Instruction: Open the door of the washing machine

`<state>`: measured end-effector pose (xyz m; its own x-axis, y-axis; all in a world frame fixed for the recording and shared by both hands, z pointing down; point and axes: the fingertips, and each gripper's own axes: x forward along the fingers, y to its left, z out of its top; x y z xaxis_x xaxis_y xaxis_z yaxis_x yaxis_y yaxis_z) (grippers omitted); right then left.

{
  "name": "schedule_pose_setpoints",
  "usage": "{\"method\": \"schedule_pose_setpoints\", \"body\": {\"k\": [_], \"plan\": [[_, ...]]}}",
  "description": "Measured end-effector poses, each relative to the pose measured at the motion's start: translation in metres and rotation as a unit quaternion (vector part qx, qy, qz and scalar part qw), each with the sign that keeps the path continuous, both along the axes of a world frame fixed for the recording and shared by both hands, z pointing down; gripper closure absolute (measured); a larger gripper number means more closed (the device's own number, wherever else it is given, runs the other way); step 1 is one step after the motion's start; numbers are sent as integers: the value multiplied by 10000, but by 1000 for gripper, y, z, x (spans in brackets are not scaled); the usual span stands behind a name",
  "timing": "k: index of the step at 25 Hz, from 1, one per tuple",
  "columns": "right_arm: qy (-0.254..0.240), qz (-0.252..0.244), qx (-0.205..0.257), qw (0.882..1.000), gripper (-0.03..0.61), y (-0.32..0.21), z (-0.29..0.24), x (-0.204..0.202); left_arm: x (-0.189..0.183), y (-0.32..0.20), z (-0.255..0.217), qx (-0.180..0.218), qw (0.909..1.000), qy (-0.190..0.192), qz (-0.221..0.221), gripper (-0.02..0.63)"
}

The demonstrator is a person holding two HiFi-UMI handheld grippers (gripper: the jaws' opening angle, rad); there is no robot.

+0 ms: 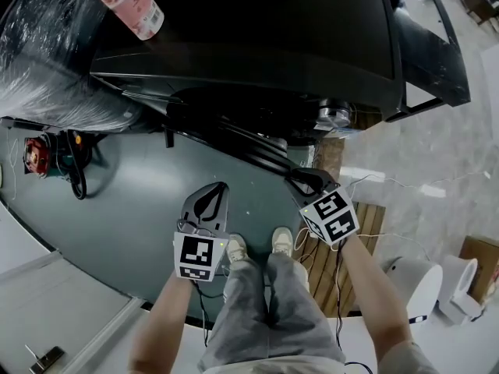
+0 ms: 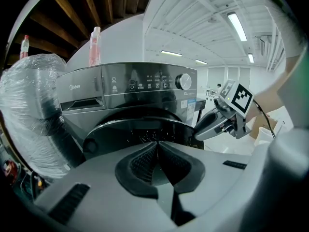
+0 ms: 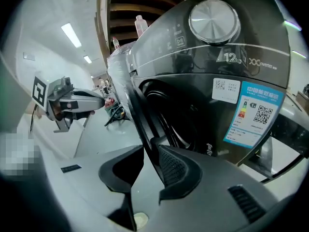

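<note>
The right gripper (image 3: 147,151) pinches the free edge of the door (image 3: 136,122), which stands upright and ajar, swung a little off the washer's (image 3: 212,76) front toward the person. The left gripper (image 2: 157,146), pressed together and empty, hangs near, facing the door's round face. A bottle (image 1: 125,2) stands on the washer, with a plastic-wrapped bundle (image 1: 47,53) at its left.

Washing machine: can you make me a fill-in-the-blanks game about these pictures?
On the washing machine, the right tongs pinch the edge of the ____.
The left tongs are ____ and hold nothing.
The pink bottle is on ____ of the machine.
Missing words: door, shut, top.
</note>
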<state>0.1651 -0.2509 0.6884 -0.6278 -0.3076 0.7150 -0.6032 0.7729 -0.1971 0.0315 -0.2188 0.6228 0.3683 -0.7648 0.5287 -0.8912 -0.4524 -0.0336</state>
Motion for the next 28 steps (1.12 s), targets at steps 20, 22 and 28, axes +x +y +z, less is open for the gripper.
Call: {"method": "schedule_pose_setpoints", "body": {"k": [20, 22, 28], "plan": [[-17, 262, -439, 9987, 466, 155, 10, -94, -60, 149, 32, -617, 9960, 84, -634, 592], [10, 262, -423, 9988, 466, 170, 11, -109, -70, 166, 37, -683, 9947, 105, -766, 592], [-208, 240, -763, 9966, 453, 214, 14, -166, -113, 215, 50, -813, 9881, 171, -1292, 592]]}}
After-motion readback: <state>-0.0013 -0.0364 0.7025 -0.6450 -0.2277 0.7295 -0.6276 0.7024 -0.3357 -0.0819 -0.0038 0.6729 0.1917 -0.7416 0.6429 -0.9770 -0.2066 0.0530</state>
